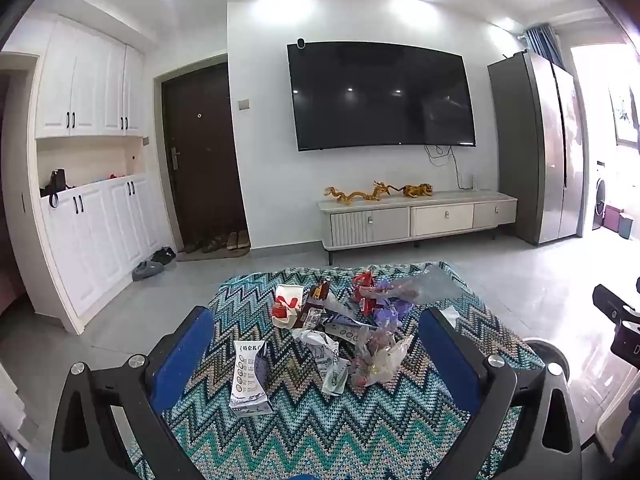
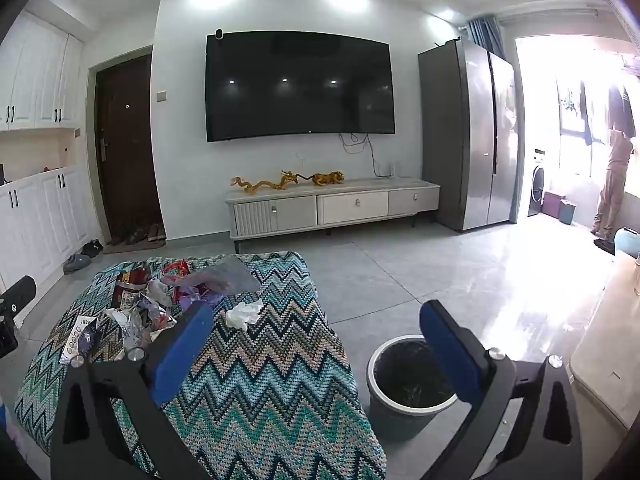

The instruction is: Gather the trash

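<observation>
A heap of trash (image 1: 344, 332) lies on a table under a zigzag-patterned cloth (image 1: 312, 432): a flattened milk carton (image 1: 250, 376), crumpled wrappers, red packets (image 1: 366, 292) and clear plastic bags (image 1: 424, 286). My left gripper (image 1: 316, 320) hovers just short of the heap, open, blue pads wide apart with nothing between them. In the right wrist view the same trash (image 2: 148, 308) sits at the left, a white crumpled tissue (image 2: 243, 314) beside it. My right gripper (image 2: 316, 316) is open and empty over the table's right edge. A grey bin (image 2: 404, 384) with a dark liner stands on the floor below.
Grey tiled floor (image 2: 420, 280) surrounds the table. A TV cabinet (image 1: 420, 216) with golden figurines stands under a wall TV (image 1: 380, 96); a tall fridge (image 2: 468, 132) is at right. White cupboards (image 1: 88, 208) and a dark door (image 1: 200, 152) are at left. A light-coloured piece of furniture (image 2: 600, 352) borders the right.
</observation>
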The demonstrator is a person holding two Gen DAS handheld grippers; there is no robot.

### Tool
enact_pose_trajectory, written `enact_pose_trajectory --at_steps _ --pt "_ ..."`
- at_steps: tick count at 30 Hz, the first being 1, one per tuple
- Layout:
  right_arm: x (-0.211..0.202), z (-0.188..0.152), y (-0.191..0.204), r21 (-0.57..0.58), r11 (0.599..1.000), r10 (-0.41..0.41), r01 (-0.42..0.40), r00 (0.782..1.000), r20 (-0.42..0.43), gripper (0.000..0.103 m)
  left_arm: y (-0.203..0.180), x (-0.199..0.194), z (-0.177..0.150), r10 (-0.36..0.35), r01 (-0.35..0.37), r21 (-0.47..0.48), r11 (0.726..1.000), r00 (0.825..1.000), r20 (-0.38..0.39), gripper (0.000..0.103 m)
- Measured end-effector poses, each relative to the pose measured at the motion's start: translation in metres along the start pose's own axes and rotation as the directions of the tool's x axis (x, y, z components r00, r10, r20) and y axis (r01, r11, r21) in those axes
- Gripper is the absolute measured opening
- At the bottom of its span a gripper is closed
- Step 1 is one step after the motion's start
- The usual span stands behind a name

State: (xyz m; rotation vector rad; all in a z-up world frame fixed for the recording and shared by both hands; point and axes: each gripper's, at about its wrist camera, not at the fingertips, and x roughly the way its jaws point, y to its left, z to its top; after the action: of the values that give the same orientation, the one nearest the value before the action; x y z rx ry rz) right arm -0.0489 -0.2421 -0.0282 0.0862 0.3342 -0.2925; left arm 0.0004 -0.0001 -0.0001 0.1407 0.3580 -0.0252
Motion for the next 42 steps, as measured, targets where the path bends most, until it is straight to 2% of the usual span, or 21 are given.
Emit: enact_pose_trajectory --at_steps 4,5,7,13,22,30,42 --pt "-0.001 -0.003 0.002 -0.01 1.0 -0.006 0.006 1.0 -0.009 0.103 0.0 0.01 0.005 -0.008 0.008 -0.019 1.0 1.0 -0.01 0.103" --pt "-0.001 0.001 -0.001 -0.007 1.0 -0.005 0.005 1.0 -0.012 0.103 0.001 -0.002 0.006 0.003 -0.001 -0.028 1.0 0.999 0.045 0.103" --pt "-0.008 0.001 -0.009 0.001 1.0 -0.007 0.007 1.0 -0.007 0.103 0.0 -0.012 0.003 0.01 -0.007 -0.039 0.999 0.997 0.081 0.103" --pt "-0.017 0.0 -0.01 -0.002 1.0 -0.021 0.021 1.0 -0.005 0.103 0.008 -0.023 0.003 0.022 -0.017 -0.06 0.998 0.995 0.093 0.103" --pt "-0.019 0.004 -0.003 -0.013 1.0 0.017 -0.016 1.0 0.024 0.103 0.021 -0.027 0.007 0.044 -0.034 -0.094 0.995 0.994 0.103 0.103" --pt "-0.008 0.007 -0.001 -0.01 0.999 0.036 -0.036 0.999 0.038 0.103 0.03 -0.01 0.009 0.064 -0.053 -0.123 0.991 0.994 0.09 0.103" --pt "0.026 0.01 0.002 -0.017 1.0 0.017 -0.017 1.0 -0.01 0.103 0.03 0.026 0.02 0.052 -0.045 -0.118 0.992 0.997 0.05 0.103"
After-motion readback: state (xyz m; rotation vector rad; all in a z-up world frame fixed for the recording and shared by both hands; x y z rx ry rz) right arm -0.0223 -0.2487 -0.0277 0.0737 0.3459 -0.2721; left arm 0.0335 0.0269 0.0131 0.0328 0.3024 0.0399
